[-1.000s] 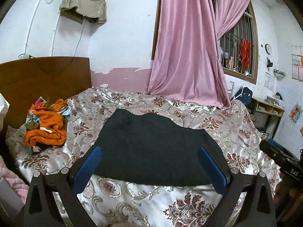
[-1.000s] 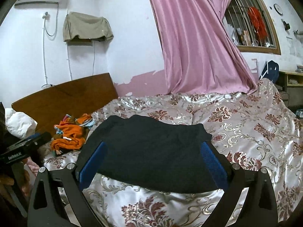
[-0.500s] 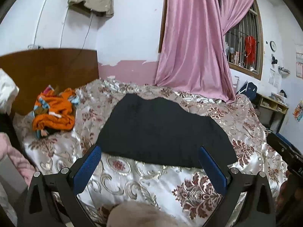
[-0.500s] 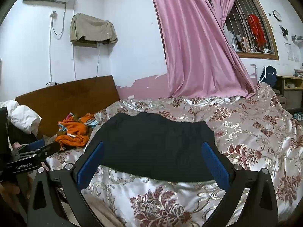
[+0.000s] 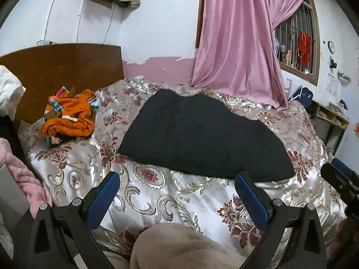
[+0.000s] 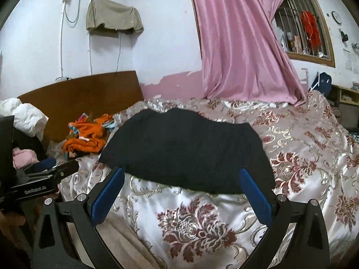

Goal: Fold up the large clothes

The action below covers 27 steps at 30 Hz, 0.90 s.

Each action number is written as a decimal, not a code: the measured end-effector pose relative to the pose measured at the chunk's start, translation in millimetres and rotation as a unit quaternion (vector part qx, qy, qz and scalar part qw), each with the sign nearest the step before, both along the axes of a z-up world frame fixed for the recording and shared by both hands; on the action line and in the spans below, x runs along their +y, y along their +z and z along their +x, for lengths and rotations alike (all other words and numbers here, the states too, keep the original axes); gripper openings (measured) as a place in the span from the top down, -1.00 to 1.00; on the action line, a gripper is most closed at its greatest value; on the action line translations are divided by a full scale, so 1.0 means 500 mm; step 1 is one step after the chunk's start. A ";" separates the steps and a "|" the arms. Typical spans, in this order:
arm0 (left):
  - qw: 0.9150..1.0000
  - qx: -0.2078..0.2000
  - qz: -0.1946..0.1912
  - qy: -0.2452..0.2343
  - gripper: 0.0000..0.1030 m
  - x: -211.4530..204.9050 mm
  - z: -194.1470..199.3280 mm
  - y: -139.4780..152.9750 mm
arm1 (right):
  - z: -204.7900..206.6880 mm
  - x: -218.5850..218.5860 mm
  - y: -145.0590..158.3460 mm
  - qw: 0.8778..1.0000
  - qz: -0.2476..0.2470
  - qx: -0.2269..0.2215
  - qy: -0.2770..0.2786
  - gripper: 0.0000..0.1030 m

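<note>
Lying flat, the matte black garment (image 5: 202, 134) covers glossy floral bedspread (image 5: 193, 201); both grippers' ridged blue fingers (image 6: 255, 197) gape wide, empty.

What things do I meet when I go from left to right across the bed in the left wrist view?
Crumpled orange clothing pile → flat black folded garment → tip of the right gripper at the edge, over the floral satin bedspread.

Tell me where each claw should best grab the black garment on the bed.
Probably the two near corners of the black garment, coming from the bed's near side: it lies flat, and its near hem faces both open claws, left claw and right claw.
</note>
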<state>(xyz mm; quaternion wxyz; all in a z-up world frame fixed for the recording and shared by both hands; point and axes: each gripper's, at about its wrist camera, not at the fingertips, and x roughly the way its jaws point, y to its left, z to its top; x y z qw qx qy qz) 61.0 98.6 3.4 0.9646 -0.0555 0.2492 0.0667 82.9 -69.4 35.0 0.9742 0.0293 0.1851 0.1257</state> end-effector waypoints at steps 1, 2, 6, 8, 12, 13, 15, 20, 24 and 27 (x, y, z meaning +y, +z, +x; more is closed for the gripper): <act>1.000 0.002 -0.001 0.000 -0.99 0.000 0.002 -0.003 | 0.001 -0.001 -0.003 1.000 -0.001 0.002 0.000 -0.95; 1.000 0.003 -0.003 -0.001 -0.99 0.001 0.004 -0.007 | 0.003 0.000 -0.008 1.000 -0.001 0.003 0.000 -0.95; 1.000 0.006 -0.008 -0.002 -1.00 0.001 0.007 -0.021 | 0.011 0.003 -0.026 1.000 -0.002 0.016 0.000 -0.95; 1.000 0.008 -0.006 -0.003 -0.99 -0.003 0.008 -0.026 | 0.014 0.005 -0.037 1.000 -0.004 0.019 0.000 -0.95; 1.000 0.004 0.002 -0.004 -1.00 -0.011 0.007 -0.034 | 0.018 0.005 -0.052 1.000 -0.009 0.017 0.000 -0.95; 1.000 0.002 0.003 -0.004 -1.00 -0.013 0.006 -0.034 | 0.020 0.007 -0.054 1.000 -0.010 0.015 -0.001 -0.95; 1.000 -0.008 0.006 -0.004 -0.99 -0.017 0.003 -0.037 | 0.022 0.007 -0.061 1.000 -0.014 0.011 -0.005 -0.95; 1.000 -0.026 0.005 -0.007 -0.99 -0.019 0.004 -0.046 | 0.034 0.003 -0.073 0.999 -0.022 0.008 -0.021 -0.95; 1.000 -0.028 0.001 -0.009 -0.99 -0.018 0.008 -0.057 | 0.040 0.003 -0.075 0.999 -0.023 0.006 -0.025 -0.95; 0.999 -0.031 -0.008 -0.008 -0.99 -0.014 0.007 -0.062 | 0.037 0.004 -0.074 0.999 -0.025 0.002 -0.020 -0.95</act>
